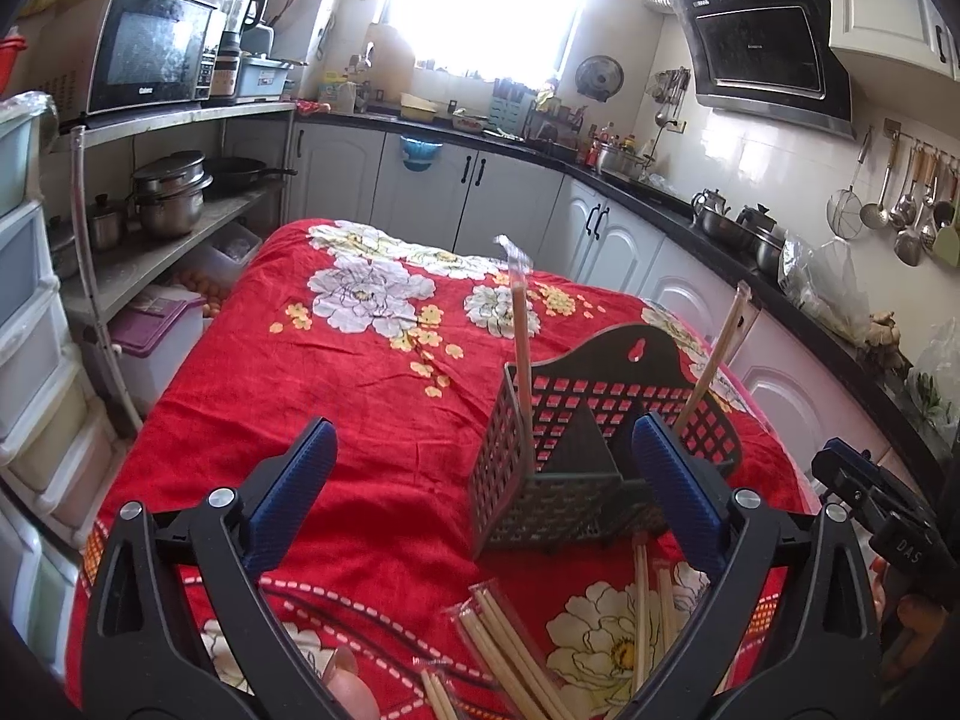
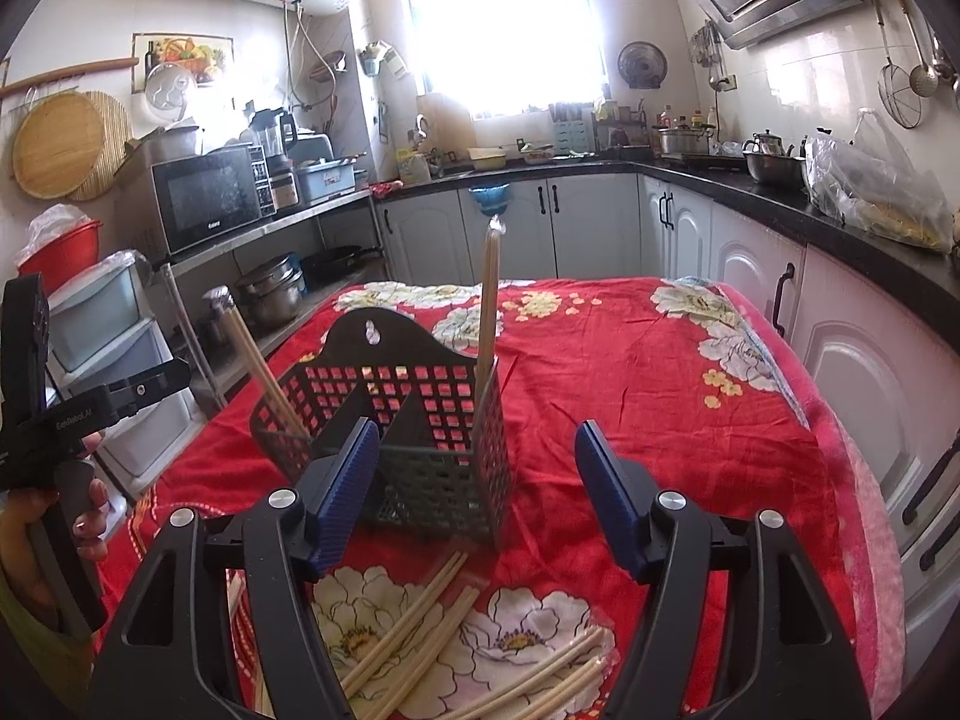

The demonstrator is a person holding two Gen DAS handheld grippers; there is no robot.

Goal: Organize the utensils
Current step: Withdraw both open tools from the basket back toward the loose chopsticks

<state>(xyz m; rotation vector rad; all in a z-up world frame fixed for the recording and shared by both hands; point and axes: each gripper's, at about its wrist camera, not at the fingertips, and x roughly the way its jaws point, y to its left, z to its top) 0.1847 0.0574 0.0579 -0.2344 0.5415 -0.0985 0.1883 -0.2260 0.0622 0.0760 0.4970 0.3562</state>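
Dark plastic utensil caddy (image 1: 576, 456) standing upright on the bench, on the red floral cloth (image 1: 336, 396), split into compartments. Two wrapped chopstick pairs already in it: one upright (image 1: 521, 348) in one end compartment, one leaning outward (image 1: 714, 360) at the other end. More wrapped chopsticks (image 2: 414, 618) lying loose on the cloth just in front of the caddy, crossed over each other. Left claw (image 1: 480, 480) spread wide, nothing between the blue pads, caddy sitting just beyond the right-hand pad. Right claw (image 2: 477, 480) also apart and holding nothing, hovering over the loose pile. Person's hand (image 2: 42, 534) on the other handle at the left edge of the right wrist view
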